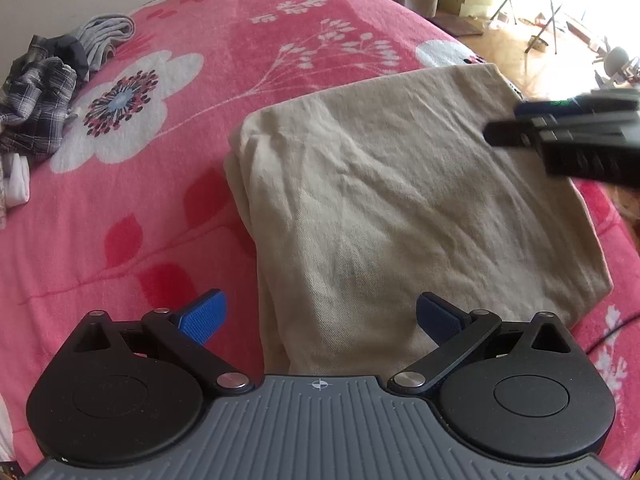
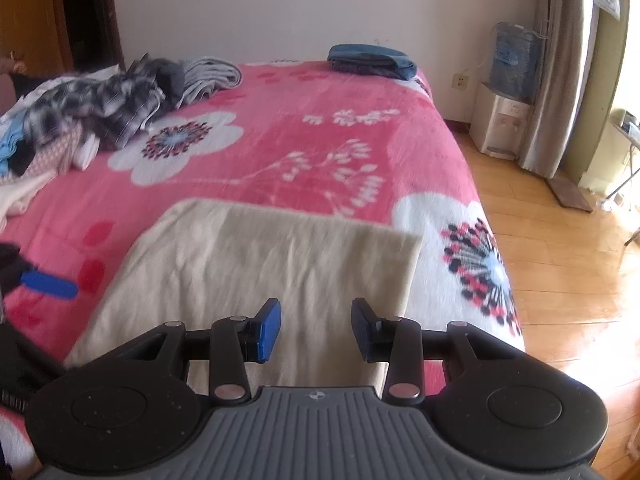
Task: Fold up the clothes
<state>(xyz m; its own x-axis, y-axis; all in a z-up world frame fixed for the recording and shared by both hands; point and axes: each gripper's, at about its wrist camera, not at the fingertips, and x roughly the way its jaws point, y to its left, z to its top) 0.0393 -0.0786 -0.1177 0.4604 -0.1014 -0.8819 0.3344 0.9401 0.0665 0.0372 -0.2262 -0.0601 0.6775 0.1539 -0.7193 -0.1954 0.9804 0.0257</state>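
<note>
Your left gripper (image 1: 318, 320) sits closest to the lens, its blue pads spread wide with nothing between them, hovering over the near end of the beige garment (image 1: 400, 208). That garment lies folded into a rough rectangle on the pink floral blanket (image 1: 160, 200), toward the bed's right edge, with a doubled fold running along its left side. Your right gripper (image 2: 316, 330) is parted too, though less widely, and holds nothing; it hangs above the garment's near right part, and from the left wrist view it appears blurred at the far right corner of the cloth. Across the blanket to your left is a heap of unfolded clothes (image 2: 100, 108), a plaid piece on top with a grey striped one beside it. A folded blue stack (image 2: 370, 62) rests at the far end of the bed near the wall. A water dispenser (image 2: 506, 92) stands on the wooden floor (image 2: 560, 260) beyond the bed.
</note>
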